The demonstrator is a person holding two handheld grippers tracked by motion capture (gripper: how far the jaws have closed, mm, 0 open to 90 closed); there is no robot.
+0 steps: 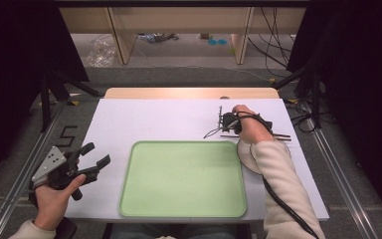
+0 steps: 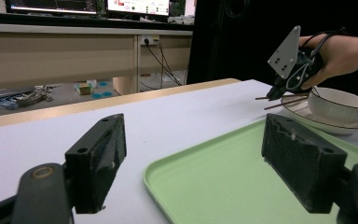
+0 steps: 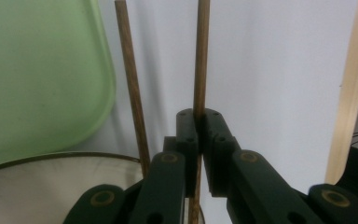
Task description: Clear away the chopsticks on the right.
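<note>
We are at the pickup step: our right tool [image 3: 199, 122] is closed on one chopstick [image 3: 201, 56] lying across the plate [image 2: 307, 112] beside the tray [image 1: 181, 177]. Our left tool [image 1: 90, 159] waits open. Next we lift it toward the tray.

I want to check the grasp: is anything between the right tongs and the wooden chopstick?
Nothing visible. The right tongs are shut directly on one thin brown wooden chopstick. The second wooden chopstick lies free beside them, across the white plate.
</note>
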